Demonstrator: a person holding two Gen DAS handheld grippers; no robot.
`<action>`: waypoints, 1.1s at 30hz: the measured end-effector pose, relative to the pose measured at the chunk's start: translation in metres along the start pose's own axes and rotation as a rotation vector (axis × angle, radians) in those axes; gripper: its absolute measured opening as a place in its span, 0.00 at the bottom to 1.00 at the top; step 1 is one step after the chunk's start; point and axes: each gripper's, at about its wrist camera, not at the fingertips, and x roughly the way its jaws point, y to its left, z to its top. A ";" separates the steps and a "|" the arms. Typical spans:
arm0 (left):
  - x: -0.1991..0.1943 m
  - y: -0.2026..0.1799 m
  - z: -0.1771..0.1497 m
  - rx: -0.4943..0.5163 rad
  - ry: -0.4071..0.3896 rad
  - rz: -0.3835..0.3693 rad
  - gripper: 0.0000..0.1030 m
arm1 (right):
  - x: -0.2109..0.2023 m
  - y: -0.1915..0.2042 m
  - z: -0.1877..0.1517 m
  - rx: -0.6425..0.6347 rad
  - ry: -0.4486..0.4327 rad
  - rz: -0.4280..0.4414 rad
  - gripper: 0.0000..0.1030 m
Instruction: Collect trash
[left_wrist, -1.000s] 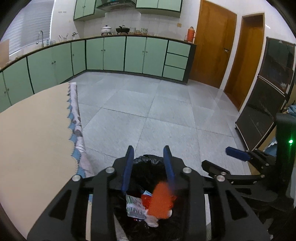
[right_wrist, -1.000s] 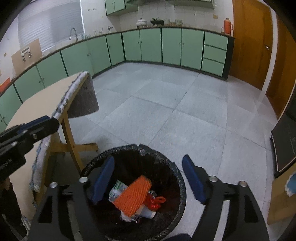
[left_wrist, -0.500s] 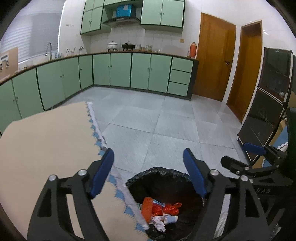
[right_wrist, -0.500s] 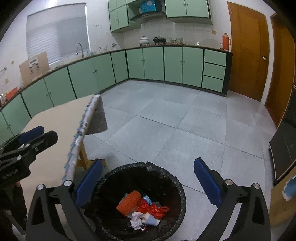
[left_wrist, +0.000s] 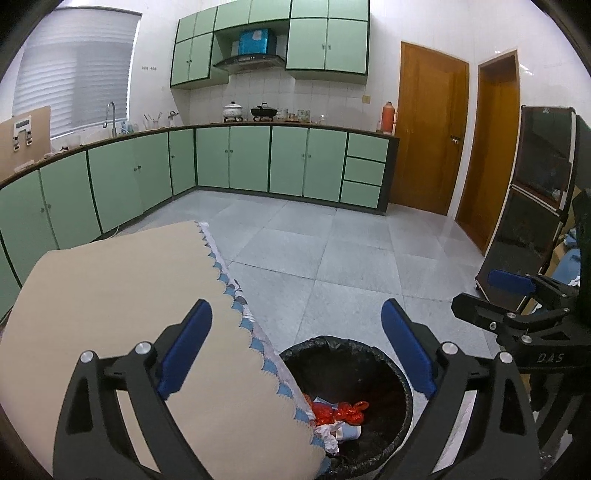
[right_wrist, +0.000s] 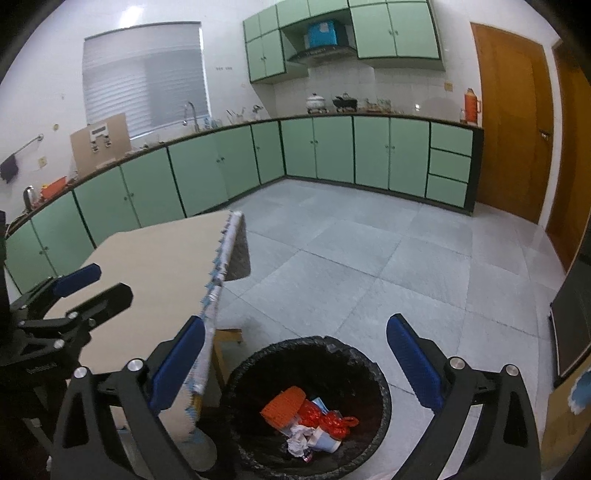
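The trash (right_wrist: 310, 417) lies at the bottom of the bin (right_wrist: 384, 387), below and between your right tongs' (right_wrist: 295, 365) blue pads: an orange mesh piece, red plastic, crumpled white paper and a small cup, all well inside the black liner. From your left tongs (left_wrist: 295, 354) the same heap sits low and right of centre, partly hidden by the table (left_wrist: 110, 295) edge.

Both tongs stand wide apart and hold nothing. The tabletop in view is bare, so I judge the collecting done or nearly so — check the part of the table you cannot see before you stop.

If another piece turns up, carry it over the middle of the bin's mouth and spread the pads only once it hangs inside the rim; light paper or mesh let go near the lip may catch on the liner or slide to the floor (right_wrist: 369, 266).

Mind the edges. The scalloped cloth hem (right_wrist: 218, 273) runs just beside your right tongs' left pad and overhangs the bin rim under your left tongs, so a sideways swing could snag it. The two tongs are near each other — keep them apart. Ahead and to the right the tiled floor is open, with the cabinets (left_wrist: 251, 162) well off; that is your room to pull back.
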 end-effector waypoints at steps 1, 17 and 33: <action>-0.005 0.002 0.000 -0.004 -0.003 0.000 0.87 | -0.004 0.003 0.001 -0.006 -0.006 0.004 0.94; -0.051 0.016 -0.001 -0.011 -0.061 0.033 0.87 | -0.033 0.036 0.006 -0.064 -0.060 0.040 0.94; -0.062 0.015 0.001 -0.016 -0.086 0.052 0.87 | -0.035 0.043 0.006 -0.080 -0.070 0.054 0.94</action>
